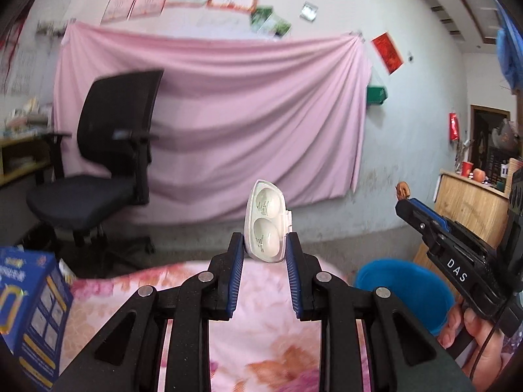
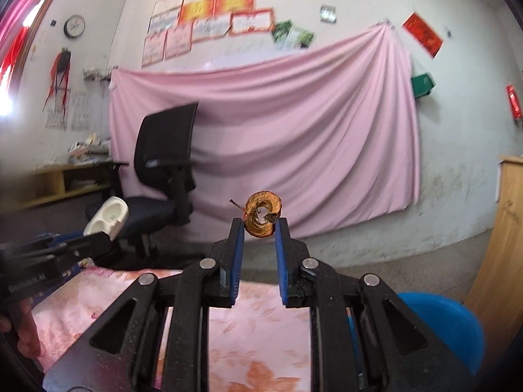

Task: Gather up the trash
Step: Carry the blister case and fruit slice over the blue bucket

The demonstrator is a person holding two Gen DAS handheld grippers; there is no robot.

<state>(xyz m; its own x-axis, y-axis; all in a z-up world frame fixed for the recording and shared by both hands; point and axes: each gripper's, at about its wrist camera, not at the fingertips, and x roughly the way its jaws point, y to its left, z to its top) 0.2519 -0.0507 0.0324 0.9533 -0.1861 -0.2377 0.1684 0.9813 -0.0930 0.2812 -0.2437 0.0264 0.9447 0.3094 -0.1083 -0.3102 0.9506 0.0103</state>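
2 views: the left gripper (image 1: 264, 250), raised in open air above the floral table (image 1: 271, 343) edge, pinches a clear plastic blister case (image 1: 265, 222) standing long-axis upright; the right gripper (image 2: 260, 230) clamps a dried apple slice (image 2: 262, 214) (stem pointing left) beside the blue bin (image 2: 457, 326).

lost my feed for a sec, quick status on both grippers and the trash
Left gripper shut on clear plastic tray. Right gripper shut on dried fruit slice. Blue bin low right, nothing blocking.

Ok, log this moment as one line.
left gripper: holds clear blister pack | right gripper: holds apple core | blue bin: below right
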